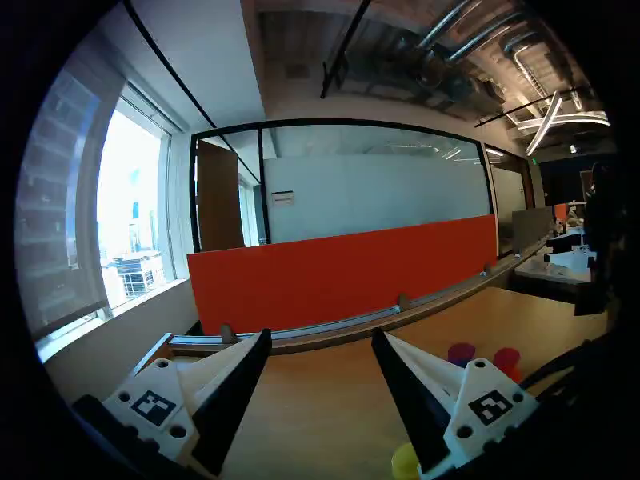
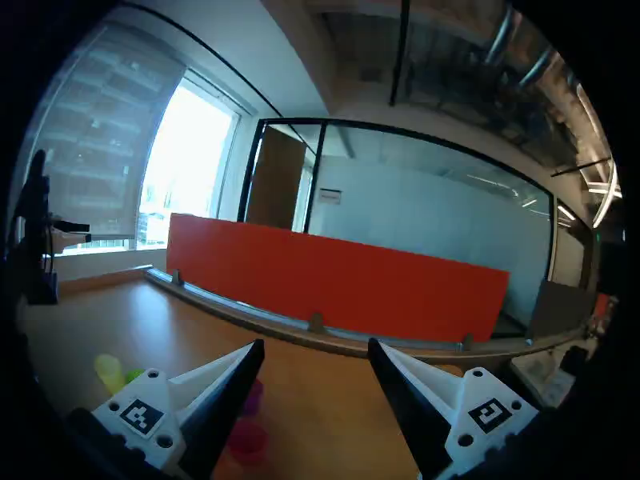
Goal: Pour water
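Observation:
In the left gripper view my left gripper [image 1: 320, 344] stands open above the wooden desk [image 1: 320, 416], nothing between its fingers. To its right lie a purple cup [image 1: 461, 352], a pink cup [image 1: 506, 358] and, low by the right finger, a yellow cup [image 1: 405, 462]. In the right gripper view my right gripper [image 2: 316, 352] is open too, holding nothing. A yellow cup [image 2: 108, 370] and a green cup [image 2: 134, 374] sit at its left. A purple cup [image 2: 254, 396] and a pink cup [image 2: 248, 442] peek out beside its left finger.
An orange divider panel [image 1: 344, 276] runs along the desk's far edge with a grey rail under it. Behind it stand glass walls, and a bright window [image 1: 132, 224] is on the left. A dark stand [image 2: 36, 240] rises at the desk's left end. More desks [image 1: 560, 260] lie far right.

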{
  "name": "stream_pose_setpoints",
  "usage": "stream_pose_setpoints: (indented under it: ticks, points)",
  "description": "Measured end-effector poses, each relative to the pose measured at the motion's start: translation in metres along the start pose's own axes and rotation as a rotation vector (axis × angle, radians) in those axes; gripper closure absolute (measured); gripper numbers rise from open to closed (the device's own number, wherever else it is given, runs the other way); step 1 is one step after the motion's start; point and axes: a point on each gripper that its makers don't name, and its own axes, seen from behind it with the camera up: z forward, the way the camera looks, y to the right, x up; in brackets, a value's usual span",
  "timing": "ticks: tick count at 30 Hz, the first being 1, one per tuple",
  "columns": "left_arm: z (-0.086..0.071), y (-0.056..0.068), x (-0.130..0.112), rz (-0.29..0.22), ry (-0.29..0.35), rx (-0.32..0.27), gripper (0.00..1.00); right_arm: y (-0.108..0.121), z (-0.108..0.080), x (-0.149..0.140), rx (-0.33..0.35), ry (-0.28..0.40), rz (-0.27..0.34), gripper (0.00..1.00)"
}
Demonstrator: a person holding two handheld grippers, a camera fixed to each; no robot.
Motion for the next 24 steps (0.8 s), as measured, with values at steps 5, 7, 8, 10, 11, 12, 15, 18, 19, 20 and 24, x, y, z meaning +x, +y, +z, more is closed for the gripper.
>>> stream_pose_setpoints:
  ticks: [5,7,8,10,11,12,15,18,19,20,24]
  points:
    - [0.002,0.003,0.0,0.035,-0.017,-0.024,0.07,0.004,0.003,-0.003,0.013,-0.025,-0.061,0.0]
    - [0.003,0.006,-0.002,0.049,-0.022,-0.039,0.07,0.003,0.004,-0.003,0.021,-0.028,-0.086,0.0]
    - [0.003,0.007,-0.002,0.055,-0.025,-0.046,0.07,0.003,0.004,-0.003,0.026,-0.029,-0.098,0.0]
    - [0.004,0.011,-0.004,0.061,-0.034,-0.063,0.07,0.0,0.005,-0.004,0.041,-0.035,-0.116,0.0]
    - [0.004,0.013,-0.005,0.064,-0.039,-0.071,0.07,-0.001,0.006,-0.005,0.048,-0.038,-0.124,0.0]
    - [0.004,0.015,-0.007,0.066,-0.046,-0.081,0.07,-0.003,0.007,-0.005,0.058,-0.043,-0.127,0.0]
    - [0.005,0.02,-0.011,0.071,-0.064,-0.109,0.07,-0.007,0.01,-0.005,0.086,-0.055,-0.13,0.0]
    - [0.007,0.026,-0.016,0.078,-0.082,-0.139,0.07,-0.011,0.014,-0.006,0.113,-0.068,-0.139,0.0]
    - [0.007,0.028,-0.018,0.08,-0.088,-0.151,0.07,-0.012,0.015,-0.007,0.12,-0.073,-0.146,0.0]
    - [0.008,0.03,-0.019,0.083,-0.093,-0.162,0.07,-0.013,0.016,-0.007,0.128,-0.078,-0.153,0.0]
    - [0.012,0.039,-0.027,0.093,-0.12,-0.206,0.07,-0.02,0.02,-0.011,0.164,-0.104,-0.177,0.0]
